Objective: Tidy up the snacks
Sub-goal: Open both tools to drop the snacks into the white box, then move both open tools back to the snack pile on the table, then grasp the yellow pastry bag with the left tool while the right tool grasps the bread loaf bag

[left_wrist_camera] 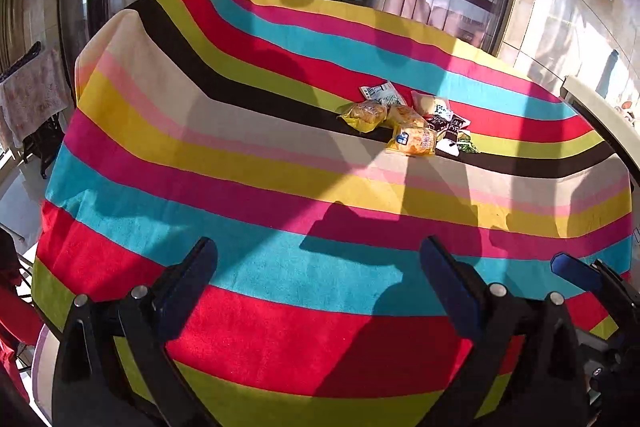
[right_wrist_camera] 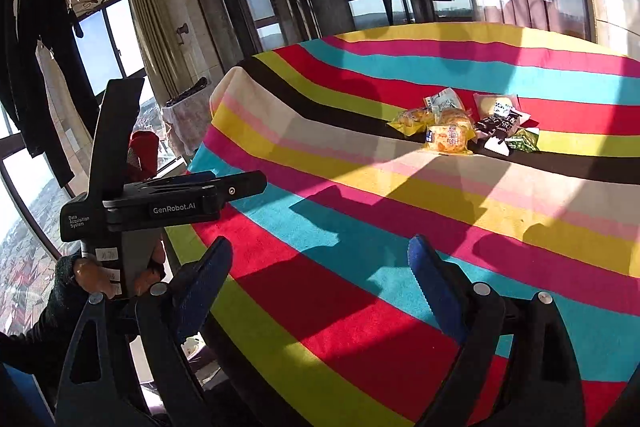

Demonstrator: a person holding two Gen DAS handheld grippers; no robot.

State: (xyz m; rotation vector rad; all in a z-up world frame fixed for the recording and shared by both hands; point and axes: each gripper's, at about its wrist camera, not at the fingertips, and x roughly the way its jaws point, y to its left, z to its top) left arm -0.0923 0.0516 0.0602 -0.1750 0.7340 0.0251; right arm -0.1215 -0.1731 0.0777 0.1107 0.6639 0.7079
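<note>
A pile of snack packets lies on the striped tablecloth [left_wrist_camera: 248,163] far ahead of both grippers. It has yellow bread packets [left_wrist_camera: 414,141] [right_wrist_camera: 448,138], a white packet [left_wrist_camera: 382,91] [right_wrist_camera: 444,99], dark packets [left_wrist_camera: 448,126] [right_wrist_camera: 500,125] and a green packet [left_wrist_camera: 467,146] [right_wrist_camera: 522,141]. My left gripper [left_wrist_camera: 318,255] is open and empty, hovering over the near part of the table. My right gripper [right_wrist_camera: 320,255] is open and empty too. The right gripper's finger shows in the left wrist view [left_wrist_camera: 576,271]. The left gripper's body shows in the right wrist view [right_wrist_camera: 160,203].
The tablecloth [right_wrist_camera: 360,227] hangs over the table's left edge [left_wrist_camera: 80,99]. Windows and hanging laundry [right_wrist_camera: 44,67] stand behind and to the left. A pale chair edge [left_wrist_camera: 600,115] is at the right of the table.
</note>
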